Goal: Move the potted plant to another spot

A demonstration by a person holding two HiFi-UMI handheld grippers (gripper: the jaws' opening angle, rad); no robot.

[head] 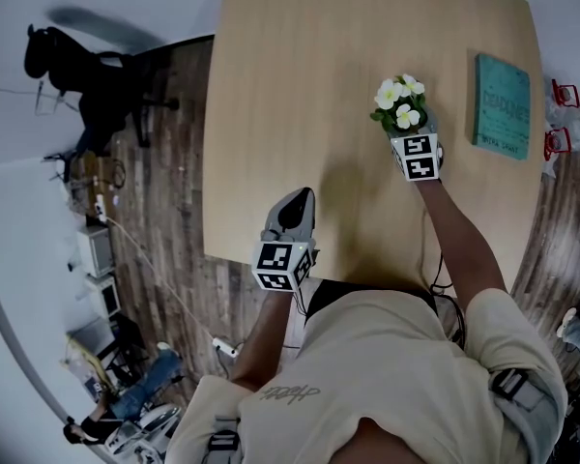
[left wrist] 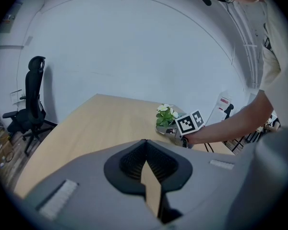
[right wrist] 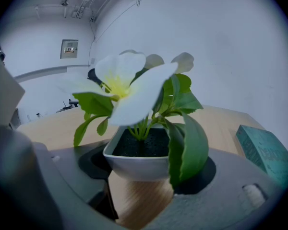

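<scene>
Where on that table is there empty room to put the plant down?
The table is bare across its whole left half and far edge, and in the middle between the left gripper and the potted plant. Tightest is the right side: only a narrow strip separates the plant, held in the right gripper, from the teal book.

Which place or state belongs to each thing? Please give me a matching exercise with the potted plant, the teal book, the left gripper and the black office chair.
Things:
1. potted plant
2. teal book
3. left gripper
4. black office chair

Places or states:
A. stands on the floor, apart from the table
B. held between the jaws of the right gripper
C. has nothing between its jaws
D. lies flat on the table, apart from the plant

Pairs: 1-B; 2-D; 3-C; 4-A
</scene>
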